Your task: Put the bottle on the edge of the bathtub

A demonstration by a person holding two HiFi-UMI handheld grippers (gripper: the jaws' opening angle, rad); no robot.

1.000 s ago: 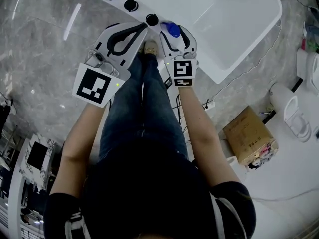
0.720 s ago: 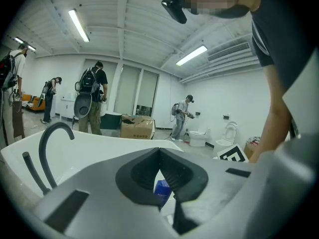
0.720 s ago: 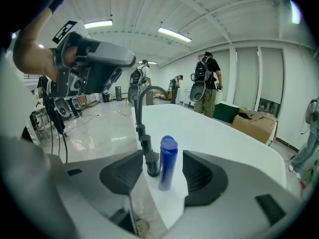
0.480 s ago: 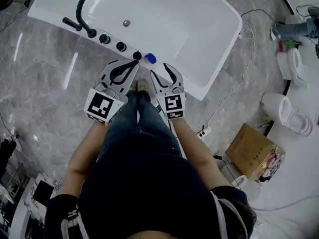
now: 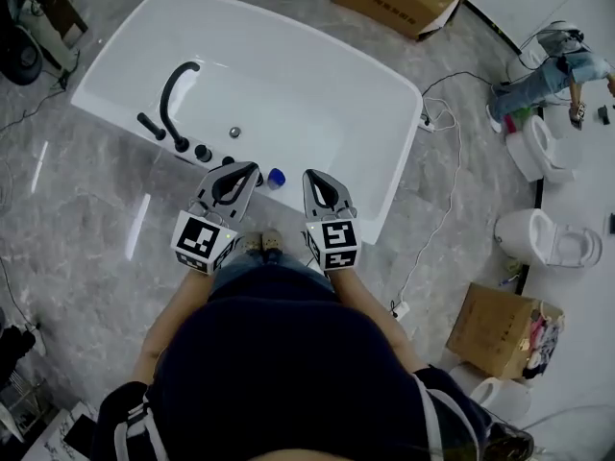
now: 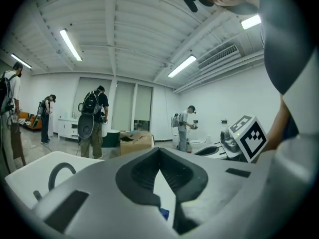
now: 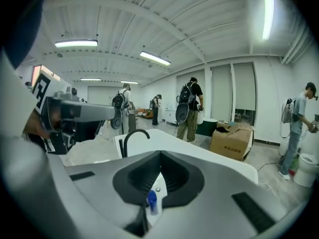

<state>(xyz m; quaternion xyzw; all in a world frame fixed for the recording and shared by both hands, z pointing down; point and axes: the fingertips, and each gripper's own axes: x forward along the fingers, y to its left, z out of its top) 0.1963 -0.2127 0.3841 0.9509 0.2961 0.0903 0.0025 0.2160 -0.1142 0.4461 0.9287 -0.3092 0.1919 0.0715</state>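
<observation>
Tool-wise, both were empty: left tool (image 5: 252,170) clenched tip to tip, right tool (image 5: 312,177) closing right down on nothing. Blue-capped bottle (image 5: 277,177) stood upright on the bathtub (image 5: 382,203) edge, just beside the black tap knobs (image 5: 202,152), between the two tools and touching neither. Looked done to me, nothing left but backing off.

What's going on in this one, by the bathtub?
A person stands at the white bathtub with a gripper in each hand. The blue-capped bottle stands on the tub's near edge, beside the black knobs, and neither gripper holds it. The left gripper is shut and empty. The right gripper is closing its jaws with nothing between them. The placement looks done.
</observation>
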